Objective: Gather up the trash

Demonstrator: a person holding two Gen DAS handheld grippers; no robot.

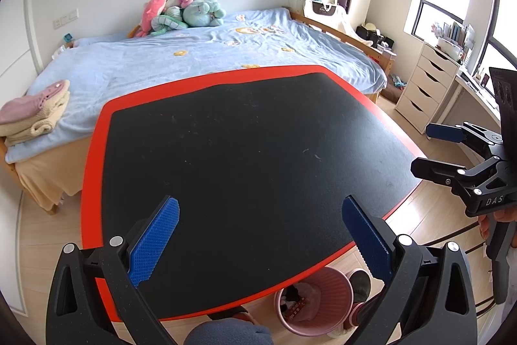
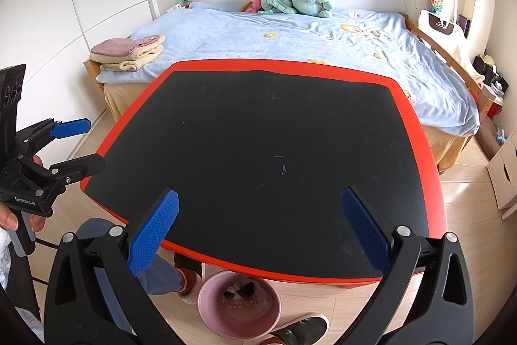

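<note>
A pink waste bin (image 1: 315,299) stands on the floor under the table's near edge, with several bits of trash inside; it also shows in the right wrist view (image 2: 239,304). The black table top with a red border (image 1: 252,151) (image 2: 258,138) bears only small specks. My left gripper (image 1: 260,243) is open and empty above the near table edge. My right gripper (image 2: 258,235) is open and empty over the near edge too. Each gripper shows in the other's view: the right one (image 1: 429,147) at the table's right, the left one (image 2: 87,143) at its left.
A bed with a blue cover (image 1: 194,60) lies behind the table, with plush toys (image 1: 181,12) and folded towels (image 1: 35,112) on it. A white drawer unit (image 1: 423,86) stands at the right. The person's knee (image 1: 229,332) and slippers (image 2: 303,330) are by the bin.
</note>
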